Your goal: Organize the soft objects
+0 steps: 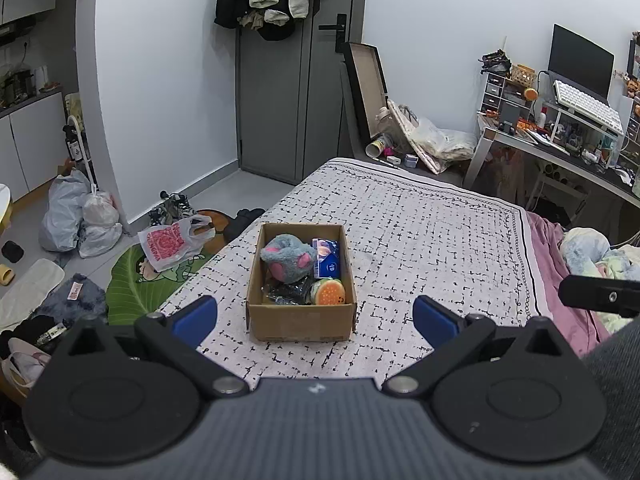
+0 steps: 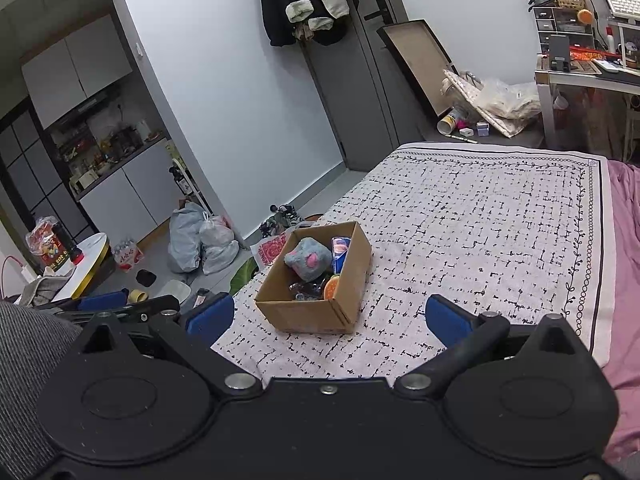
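cardboard box on patterned bedspread, holding grey-pink plush, blue packet, orange round toy, dark item unclear | left gripper spread wide, empty | right gripper spread wide, empty | packet print unreadable

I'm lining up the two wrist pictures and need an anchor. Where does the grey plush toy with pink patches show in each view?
Left wrist: grey plush toy sits in the far left part of the cardboard box, left of centre in the picture.
Right wrist: grey plush toy lies in the same box, just left of centre.
Shared landmark: the grey door with coats hung on it.
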`<act>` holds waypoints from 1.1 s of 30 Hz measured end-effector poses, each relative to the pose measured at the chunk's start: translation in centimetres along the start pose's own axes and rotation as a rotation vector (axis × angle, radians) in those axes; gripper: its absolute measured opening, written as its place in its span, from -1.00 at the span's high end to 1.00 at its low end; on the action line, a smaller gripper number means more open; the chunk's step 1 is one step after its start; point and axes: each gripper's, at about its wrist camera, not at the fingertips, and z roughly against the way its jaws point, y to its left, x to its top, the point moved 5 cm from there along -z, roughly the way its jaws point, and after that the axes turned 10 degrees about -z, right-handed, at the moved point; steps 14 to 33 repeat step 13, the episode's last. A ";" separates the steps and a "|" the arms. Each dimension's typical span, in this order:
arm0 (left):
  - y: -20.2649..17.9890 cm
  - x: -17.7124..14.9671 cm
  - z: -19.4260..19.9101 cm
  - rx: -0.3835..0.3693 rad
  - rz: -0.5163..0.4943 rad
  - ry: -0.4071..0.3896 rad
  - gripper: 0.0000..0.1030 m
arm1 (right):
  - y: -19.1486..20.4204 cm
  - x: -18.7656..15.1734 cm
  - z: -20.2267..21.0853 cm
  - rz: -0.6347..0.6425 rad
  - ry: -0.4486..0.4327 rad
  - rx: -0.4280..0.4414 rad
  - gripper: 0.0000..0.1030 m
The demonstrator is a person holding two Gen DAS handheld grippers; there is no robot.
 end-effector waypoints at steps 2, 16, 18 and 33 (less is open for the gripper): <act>0.0 0.0 0.0 -0.001 0.002 -0.001 -1.00 | 0.0 0.0 0.0 0.000 0.000 0.000 -1.00; 0.4 0.2 0.3 -0.085 0.010 -0.026 -1.00 | 0.5 -0.2 -0.2 0.013 0.016 -0.017 -1.00; 0.4 0.2 0.3 -0.085 0.010 -0.026 -1.00 | 0.5 -0.2 -0.2 0.013 0.016 -0.017 -1.00; 0.4 0.2 0.3 -0.085 0.010 -0.026 -1.00 | 0.5 -0.2 -0.2 0.013 0.016 -0.017 -1.00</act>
